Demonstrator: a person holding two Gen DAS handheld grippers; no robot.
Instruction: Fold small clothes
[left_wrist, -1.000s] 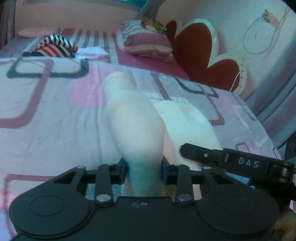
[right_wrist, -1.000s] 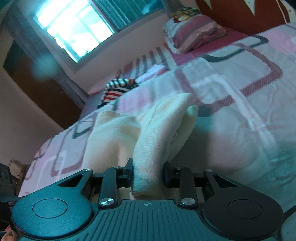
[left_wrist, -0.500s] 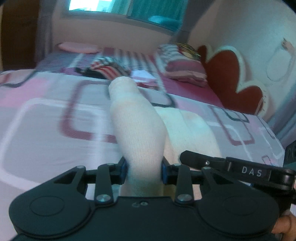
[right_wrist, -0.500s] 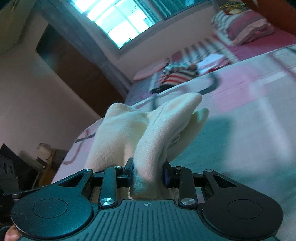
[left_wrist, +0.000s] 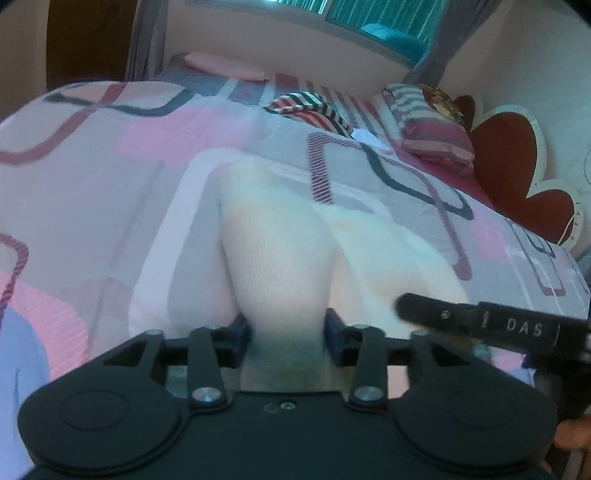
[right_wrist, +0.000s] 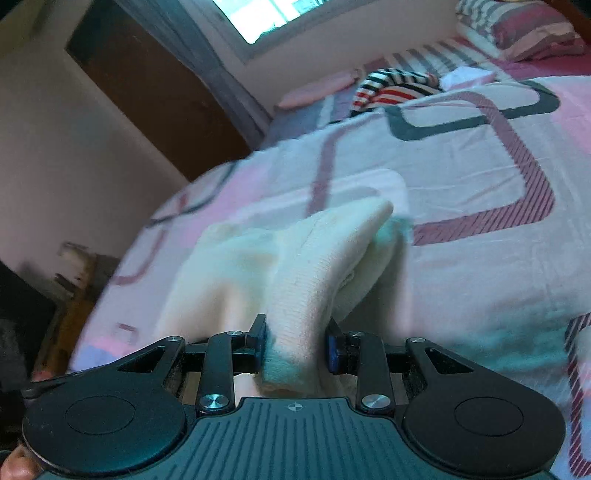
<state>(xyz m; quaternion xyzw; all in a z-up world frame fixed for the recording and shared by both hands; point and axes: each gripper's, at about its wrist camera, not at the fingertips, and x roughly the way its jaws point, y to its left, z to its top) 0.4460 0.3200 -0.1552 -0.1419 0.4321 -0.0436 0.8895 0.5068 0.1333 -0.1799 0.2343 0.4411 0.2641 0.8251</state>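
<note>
A cream knit garment (left_wrist: 273, 251) rises in a fold between the blue pads of my left gripper (left_wrist: 286, 339). Its jaws are opening, and the cloth still fills the gap and touches both pads. The rest of the garment trails to the right over the patterned bedspread (left_wrist: 92, 184). My right gripper (right_wrist: 295, 343) is shut on another bunched edge of the same cream garment (right_wrist: 314, 258), which lifts off the bedspread (right_wrist: 461, 177). In the left wrist view, one black finger of the right gripper (left_wrist: 480, 323) shows at the lower right.
A red, white and black striped garment (left_wrist: 310, 109) (right_wrist: 391, 86) lies further up the bed beside a small white folded cloth (right_wrist: 467, 77). Striped pillows (left_wrist: 432, 125) lean by a red heart-shaped headboard (left_wrist: 517, 177). A dark door (right_wrist: 147, 92) stands past the bed's left edge.
Both grippers have carried the cream garment sideways across the bed, so the window and door have swung into view. The left pads stand slightly wider apart than before.
</note>
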